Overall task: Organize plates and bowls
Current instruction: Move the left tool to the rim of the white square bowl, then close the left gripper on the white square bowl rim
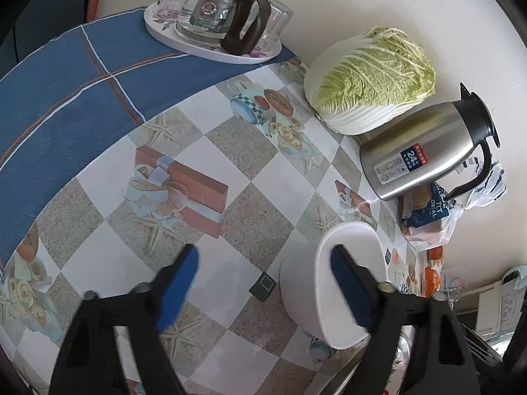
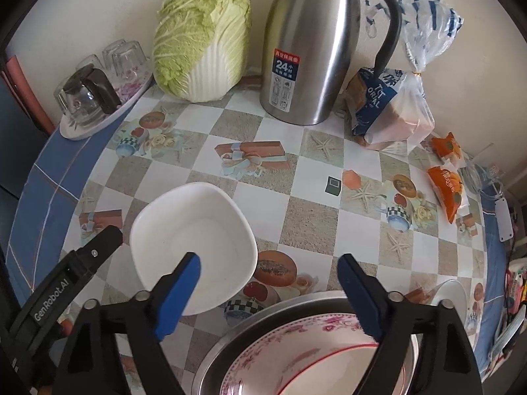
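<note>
A white square bowl (image 2: 194, 240) sits on the checked tablecloth. It also shows in the left wrist view (image 1: 342, 283), beside and partly behind the right finger of my open left gripper (image 1: 263, 283). My right gripper (image 2: 270, 293) is open and empty, above a flowered plate (image 2: 296, 358) that lies in a steel basin (image 2: 237, 329) at the near edge. The left gripper's body (image 2: 66, 289) shows at the left of the right wrist view, next to the bowl. A white dish edge (image 2: 453, 291) shows at the right.
A cabbage (image 2: 204, 39), a steel thermos jug (image 2: 309, 46) and a bag of bread (image 2: 392, 105) stand along the wall. A tray with a glass pot and glasses (image 1: 214, 19) stands at the far left. Orange snack packets (image 2: 448, 184) lie at the right.
</note>
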